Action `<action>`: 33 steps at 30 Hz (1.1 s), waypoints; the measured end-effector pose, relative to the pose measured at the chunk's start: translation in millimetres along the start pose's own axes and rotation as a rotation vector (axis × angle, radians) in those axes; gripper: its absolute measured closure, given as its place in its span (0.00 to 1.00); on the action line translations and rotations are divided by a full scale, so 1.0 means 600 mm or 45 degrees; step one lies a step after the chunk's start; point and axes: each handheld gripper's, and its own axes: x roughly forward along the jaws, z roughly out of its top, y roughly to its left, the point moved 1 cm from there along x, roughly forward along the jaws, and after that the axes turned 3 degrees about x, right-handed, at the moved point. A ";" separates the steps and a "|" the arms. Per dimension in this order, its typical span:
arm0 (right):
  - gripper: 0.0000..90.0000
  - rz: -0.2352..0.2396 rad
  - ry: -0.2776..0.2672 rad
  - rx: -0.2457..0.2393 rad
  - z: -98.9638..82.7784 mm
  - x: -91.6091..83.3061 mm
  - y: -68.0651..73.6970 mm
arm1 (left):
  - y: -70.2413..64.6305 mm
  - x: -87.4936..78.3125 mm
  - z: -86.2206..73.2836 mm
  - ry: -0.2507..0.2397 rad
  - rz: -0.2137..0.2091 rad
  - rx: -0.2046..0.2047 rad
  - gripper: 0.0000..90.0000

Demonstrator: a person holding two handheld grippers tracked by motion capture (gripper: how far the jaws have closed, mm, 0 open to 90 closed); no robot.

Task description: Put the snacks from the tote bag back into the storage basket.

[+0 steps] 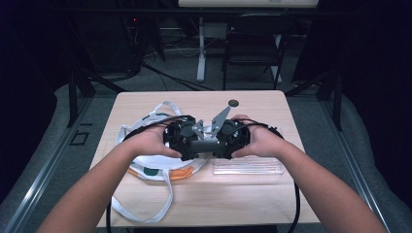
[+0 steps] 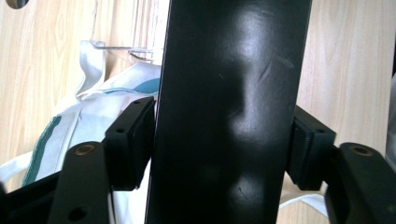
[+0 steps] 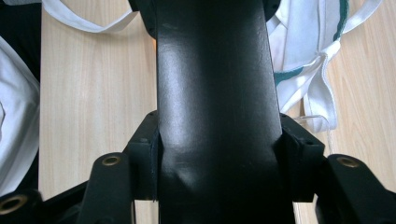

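A black, smooth-sided object [image 1: 206, 145] hangs level between my two grippers above the wooden table [image 1: 262, 104]. From the left, my left gripper [image 1: 194, 141] has its pads [image 2: 133, 140] against both sides of the object [image 2: 229, 93]. My right gripper [image 1: 219, 141] faces it from the right. Its pads [image 3: 142, 158] press on the same black object [image 3: 217, 93]. A hand wraps each gripper body. Grey three-cornered plates [image 1: 216, 122] stick up where the grippers meet.
A white cloth bag [image 1: 145, 127] with green trim and long straps lies under and left of the grippers. An orange patch [image 1: 182, 174] shows at its near edge. A clear plastic box [image 1: 248, 166] lies front right. A small dark disc [image 1: 233, 103] sits near the far edge.
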 end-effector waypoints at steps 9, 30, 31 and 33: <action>0.47 -0.004 0.019 -0.010 -0.006 -0.002 -0.004 | 0.005 -0.014 -0.003 -0.038 0.012 -0.028 0.29; 0.47 -0.080 0.100 0.047 -0.066 -0.031 -0.029 | 0.016 -0.027 -0.063 -0.016 0.038 -0.163 0.31; 0.47 -0.081 0.093 0.059 -0.071 -0.032 -0.030 | 0.016 -0.027 -0.066 -0.016 0.041 -0.168 0.32; 0.47 -0.091 0.096 0.071 -0.081 -0.036 -0.032 | 0.017 -0.027 -0.074 -0.012 0.041 -0.185 0.33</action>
